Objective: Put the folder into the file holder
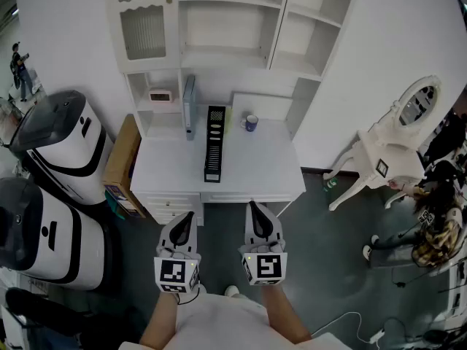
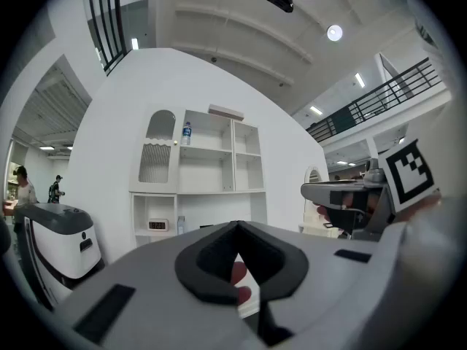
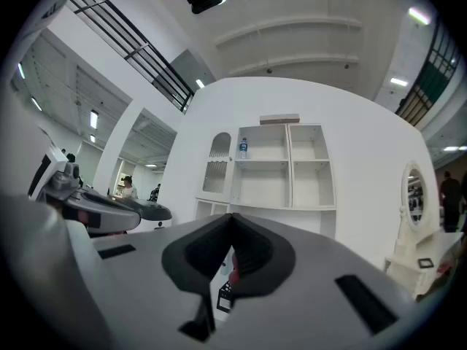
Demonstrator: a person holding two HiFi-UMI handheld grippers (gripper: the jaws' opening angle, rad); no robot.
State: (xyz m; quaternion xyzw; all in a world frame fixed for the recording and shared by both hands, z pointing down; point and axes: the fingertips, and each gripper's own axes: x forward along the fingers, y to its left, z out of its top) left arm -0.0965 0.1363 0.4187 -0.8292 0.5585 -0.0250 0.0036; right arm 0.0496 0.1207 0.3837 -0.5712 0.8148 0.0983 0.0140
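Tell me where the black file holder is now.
In the head view, the file holder stands on the white desk, between the grey folder on its left and the blue mug on its right.

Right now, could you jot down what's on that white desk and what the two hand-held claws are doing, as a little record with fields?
Desk: white desk under white shelves
File holder: black file holder, near the desk's middle
Folder: grey-blue folder, upright at the back, left of the file holder, not in it
Mug: dark mug, right of the file holder
Left gripper: left gripper, jaws together, empty, short of the desk
Right gripper: right gripper, jaws together, empty, short of the desk
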